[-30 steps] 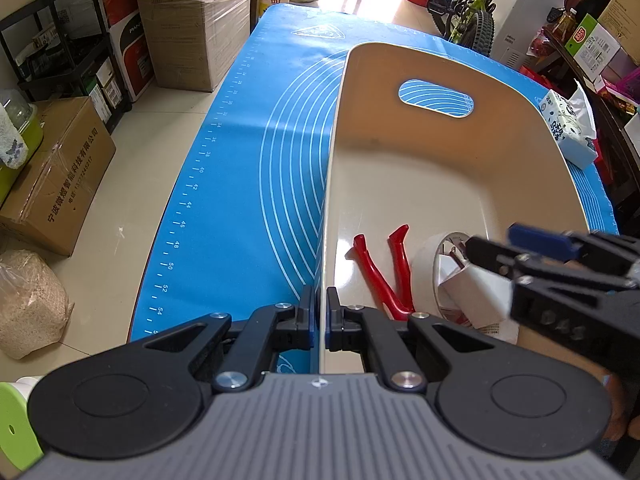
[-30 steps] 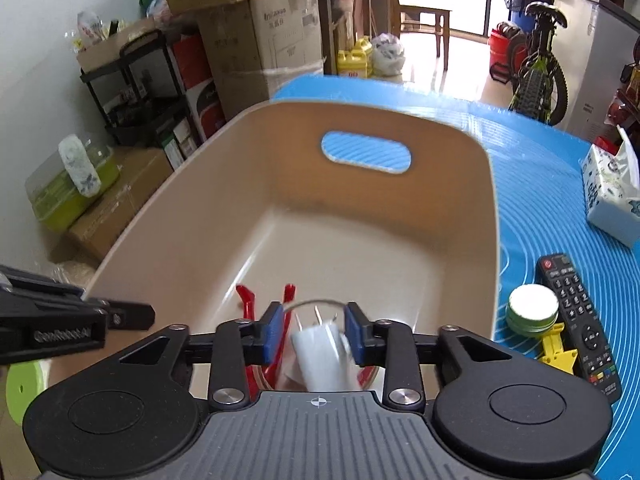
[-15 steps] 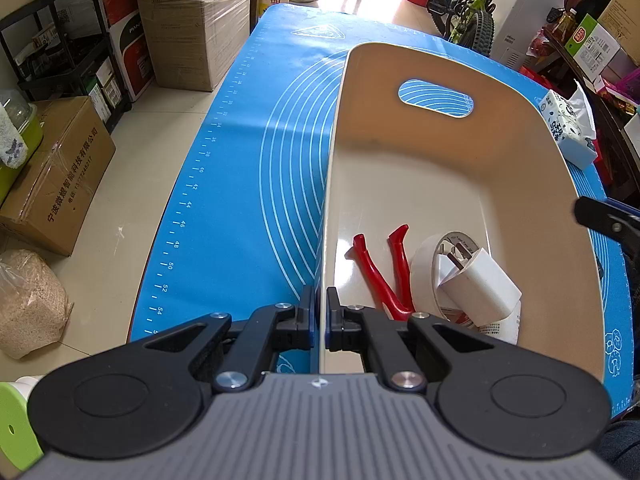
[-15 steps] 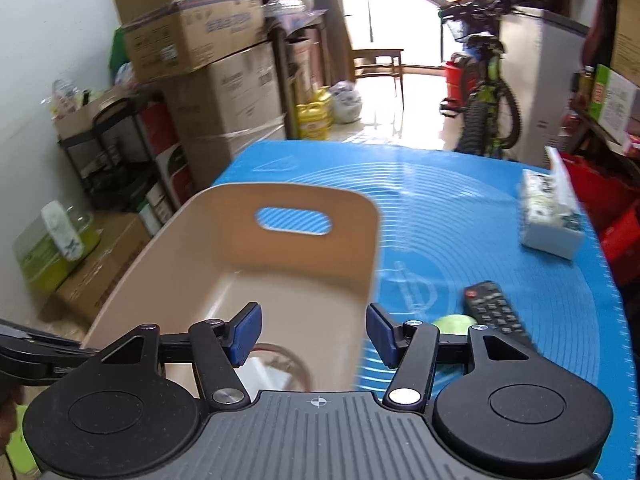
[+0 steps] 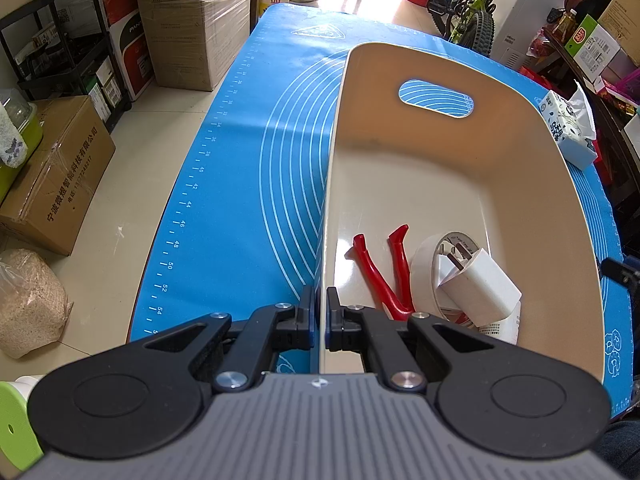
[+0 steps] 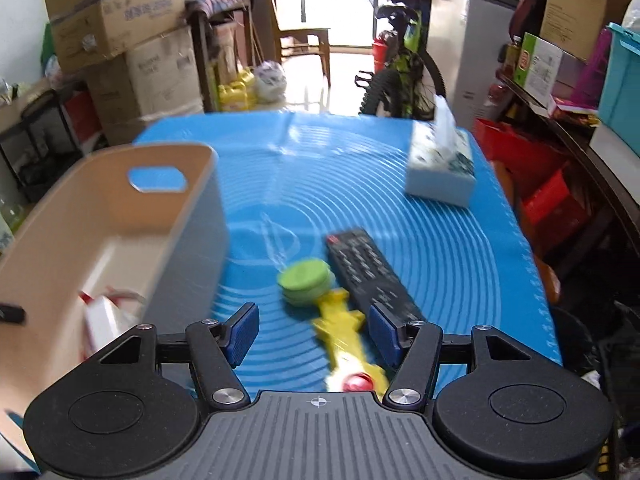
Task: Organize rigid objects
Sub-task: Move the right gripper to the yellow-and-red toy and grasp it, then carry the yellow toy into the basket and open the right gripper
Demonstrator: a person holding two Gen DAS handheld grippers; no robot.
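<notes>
A beige bin [image 5: 440, 168] stands on the blue mat [image 5: 256, 168]. My left gripper [image 5: 320, 320] is shut on the bin's near left wall. Inside the bin lie red pliers [image 5: 380, 272], a roll of white tape [image 5: 428, 256] and a white charger plug [image 5: 476, 284]. In the right wrist view the bin [image 6: 120, 216] is at the left. My right gripper [image 6: 312, 332] is open and empty above the mat, over a yellow tool [image 6: 344, 332]. A green round container [image 6: 306, 282] and a black remote [image 6: 372, 276] lie just beyond it.
A tissue box [image 6: 440, 168] stands on the mat at the far right; it also shows in the left wrist view [image 5: 568, 128]. Cardboard boxes [image 5: 56, 172] and shelves [image 5: 60, 40] line the floor at left. A bicycle [image 6: 400, 72] stands beyond the table's far edge.
My right gripper opened and left the white charger plug in the bin. It then swung right, out of the bin, to above the yellow tool. My left gripper has stayed on the bin wall.
</notes>
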